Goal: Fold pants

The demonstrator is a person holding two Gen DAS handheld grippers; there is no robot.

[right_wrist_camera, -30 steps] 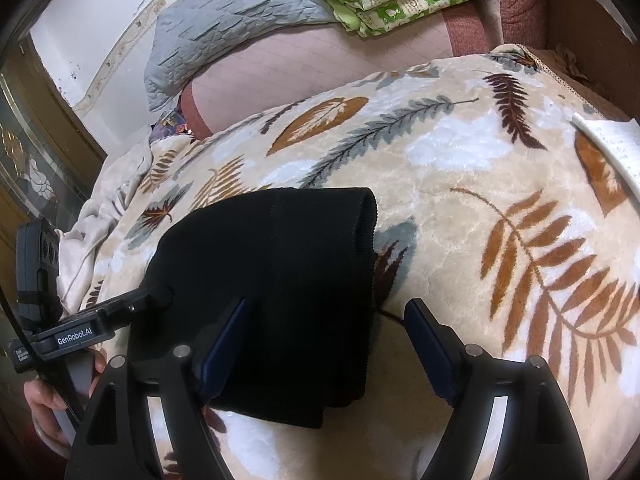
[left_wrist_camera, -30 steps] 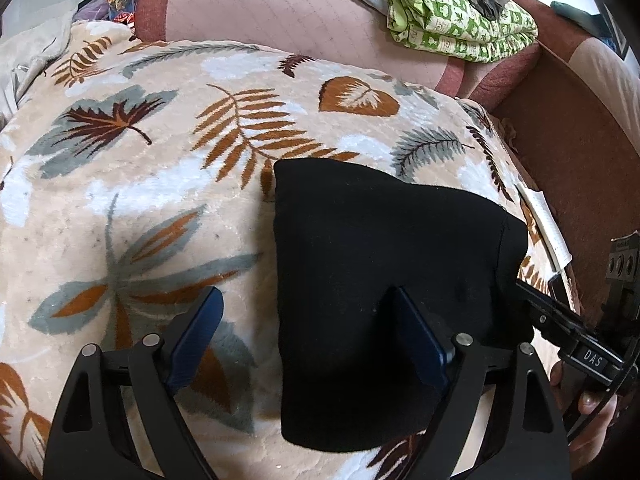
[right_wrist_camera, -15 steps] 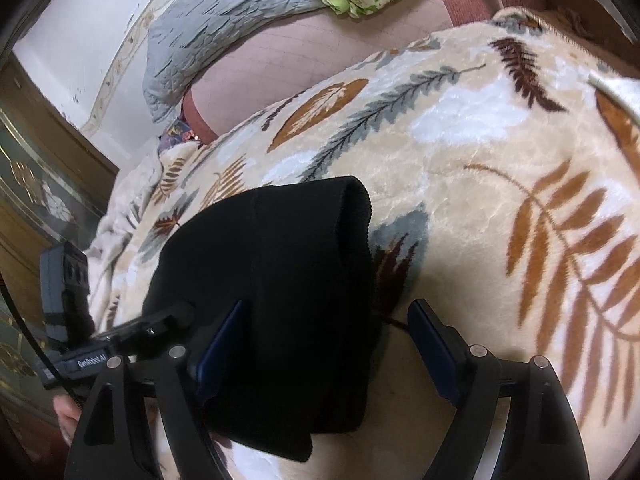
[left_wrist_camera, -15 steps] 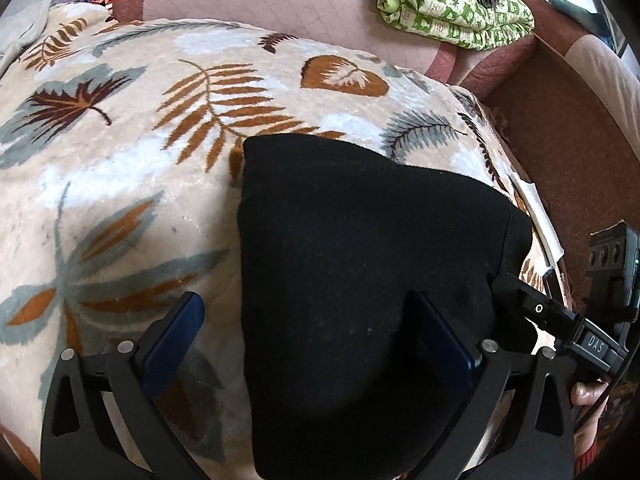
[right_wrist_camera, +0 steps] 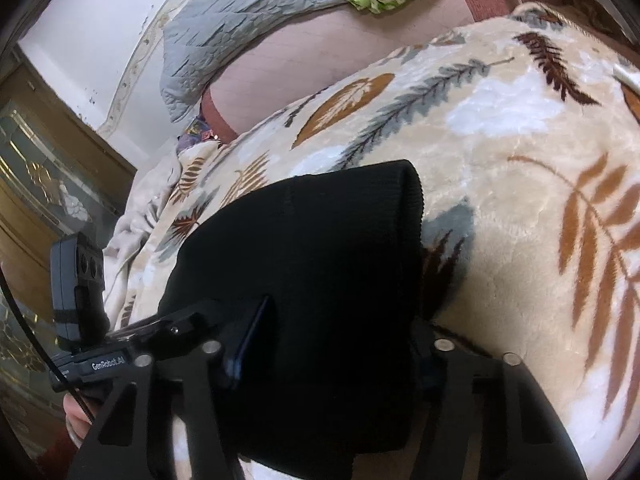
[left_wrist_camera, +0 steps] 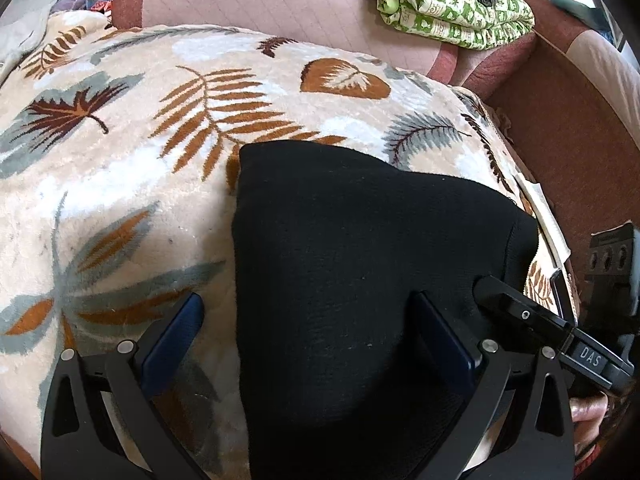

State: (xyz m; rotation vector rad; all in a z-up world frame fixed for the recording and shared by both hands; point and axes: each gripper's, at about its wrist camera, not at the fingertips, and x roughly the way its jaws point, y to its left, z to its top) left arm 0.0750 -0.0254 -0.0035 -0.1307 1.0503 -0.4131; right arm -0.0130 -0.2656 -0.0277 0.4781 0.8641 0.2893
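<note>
Left tool (left_wrist_camera: 308, 332): spread wide; one blue finger (left_wrist_camera: 172, 340) sits over the blanket just off the pants' near left edge, the other over the black cloth. It pinches nothing.

Right tool (right_wrist_camera: 332, 336): the jaws straddle the near right part of the pants; the left blue finger (right_wrist_camera: 250, 334) presses against the cloth, the right one is hidden behind the fold. Whether it actually clamps the fabric I cannot tell.

Pants (left_wrist_camera: 360, 280): black, already folded into a compact thick bundle, lying on the leaf-print blanket (left_wrist_camera: 120, 184) near its front edge, with both tools at the bundle's near side.

Step in hand, as I judge it: finishing the fold, either squaring the bundle or taking its near edge for one more turn.

Doing it well: take the whole stack of layers at the near edge, not only the top one; keep both tools level with each other so the edge travels straight; press the crease flat afterwards, since the thick cloth looks springy.

Risk: the plush blanket may drag the bottom layer and skew the bundle.

Left view only: the far left corner of the pants, and the green patterned bedding (left_wrist_camera: 452, 4) well beyond them.

Right view only: the ribbed rounded fold (right_wrist_camera: 408, 196) on the pants' right side, showing the bundle's thickness, and the grey quilted pillow (right_wrist_camera: 240, 32) far behind.
</note>
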